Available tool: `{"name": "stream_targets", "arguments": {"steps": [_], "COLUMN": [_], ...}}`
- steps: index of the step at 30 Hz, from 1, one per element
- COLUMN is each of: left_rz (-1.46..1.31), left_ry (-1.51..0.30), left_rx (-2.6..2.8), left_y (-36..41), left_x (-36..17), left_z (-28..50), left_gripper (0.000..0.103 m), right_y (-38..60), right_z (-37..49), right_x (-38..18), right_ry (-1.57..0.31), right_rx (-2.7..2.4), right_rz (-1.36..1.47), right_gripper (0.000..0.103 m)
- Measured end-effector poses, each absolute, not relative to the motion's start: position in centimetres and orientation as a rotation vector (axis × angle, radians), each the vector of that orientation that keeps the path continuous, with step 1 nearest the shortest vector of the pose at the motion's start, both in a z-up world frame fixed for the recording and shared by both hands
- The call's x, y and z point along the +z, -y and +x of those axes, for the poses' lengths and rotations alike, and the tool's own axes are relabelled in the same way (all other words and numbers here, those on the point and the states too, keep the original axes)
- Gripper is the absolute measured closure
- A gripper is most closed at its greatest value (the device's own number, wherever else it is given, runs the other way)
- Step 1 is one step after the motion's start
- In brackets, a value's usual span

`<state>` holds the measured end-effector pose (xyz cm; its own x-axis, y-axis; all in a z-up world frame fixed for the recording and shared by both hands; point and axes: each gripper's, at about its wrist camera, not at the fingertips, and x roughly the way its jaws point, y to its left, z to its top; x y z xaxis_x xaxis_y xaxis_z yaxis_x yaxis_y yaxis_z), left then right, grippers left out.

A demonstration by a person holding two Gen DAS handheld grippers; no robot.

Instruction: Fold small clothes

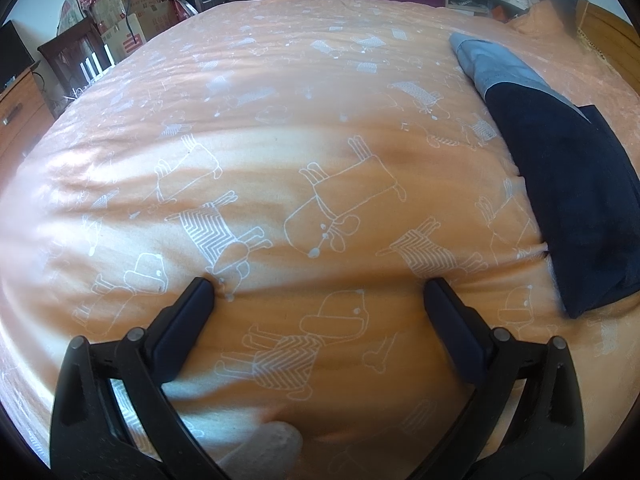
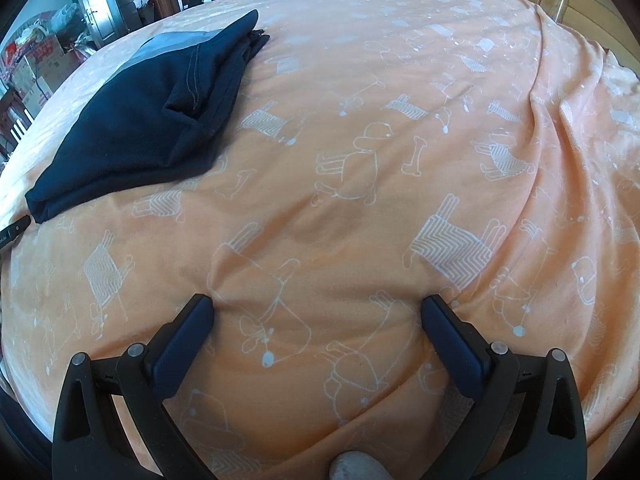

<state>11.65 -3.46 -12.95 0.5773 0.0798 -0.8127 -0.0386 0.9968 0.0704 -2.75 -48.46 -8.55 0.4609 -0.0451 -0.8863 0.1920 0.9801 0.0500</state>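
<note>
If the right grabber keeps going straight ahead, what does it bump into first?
Probably just the orange blanket. The right grabber is open with only blanket ahead. The folded dark clothes lie off to its left.

Bright daylight, soft shadows, fisheye-warped edges

Orange dog-print bed [image 1: 280, 92] with a folded navy-and-grey garment [image 1: 560, 168] lying on it

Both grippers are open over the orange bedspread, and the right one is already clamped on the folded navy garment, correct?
Not quite. The right gripper holds nothing: the right wrist view shows the folded navy garment lying apart from it. Both grippers, left too, are open over the orange bedspread.
</note>
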Motion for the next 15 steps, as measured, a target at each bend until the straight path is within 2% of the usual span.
{"name": "stream_targets", "arguments": {"steps": [10,15], "left_rz": [0.067,0.065], "left_ry": [-0.95,-0.947], "left_rx": [0.078,0.079], "left_y": [3.99,4.02], "left_x": [-13.24,-13.34], "left_z": [11.68,11.56], "left_gripper": [0.0,0.0], "right_y": [48.71,48.7], "right_z": [-2.66,-1.85], "right_x": [-8.66,-8.52], "right_ry": [-1.077,-1.138], "right_rx": [-0.149,-0.116], "right_rz": [0.151,0.121], "right_gripper": [0.0,0.0]}}
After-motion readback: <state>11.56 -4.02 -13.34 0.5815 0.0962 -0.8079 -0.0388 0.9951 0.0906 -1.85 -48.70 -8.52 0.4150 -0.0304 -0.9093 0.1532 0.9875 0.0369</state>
